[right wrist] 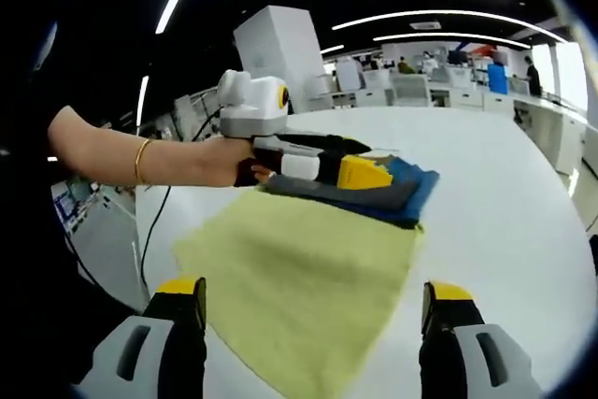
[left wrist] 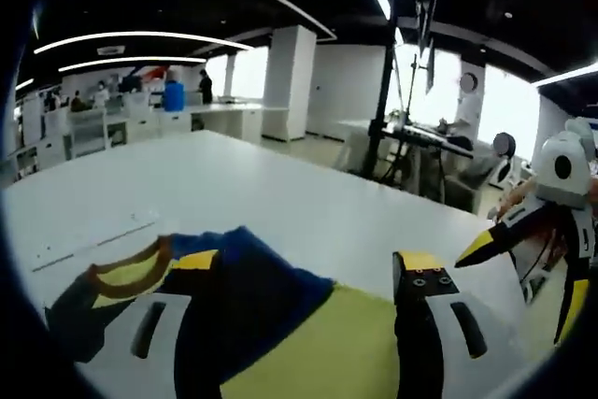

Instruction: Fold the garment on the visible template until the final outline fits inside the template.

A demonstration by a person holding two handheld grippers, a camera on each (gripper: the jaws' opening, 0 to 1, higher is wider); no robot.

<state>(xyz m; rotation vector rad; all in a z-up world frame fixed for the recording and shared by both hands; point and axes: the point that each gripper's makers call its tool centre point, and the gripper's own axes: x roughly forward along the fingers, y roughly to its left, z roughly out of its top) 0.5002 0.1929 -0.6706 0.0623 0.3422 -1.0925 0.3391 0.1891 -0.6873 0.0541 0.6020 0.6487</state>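
Observation:
The garment lies on the white table, a yellow body with a dark blue part folded over its far end. In the left gripper view the blue and yellow cloth runs between my left gripper's wide-apart jaws and covers part of the left one; a brown-trimmed collar shows at the left. From the right gripper view, the left gripper rests at the blue fold, held by a hand. My right gripper stands open over the yellow near edge, and it also hovers beside the cloth.
A pale strip lies on the table left of the collar. The table's far side runs back toward desks and a white pillar. A dark stand with equipment is beyond the table's right edge. A cable hangs at the left.

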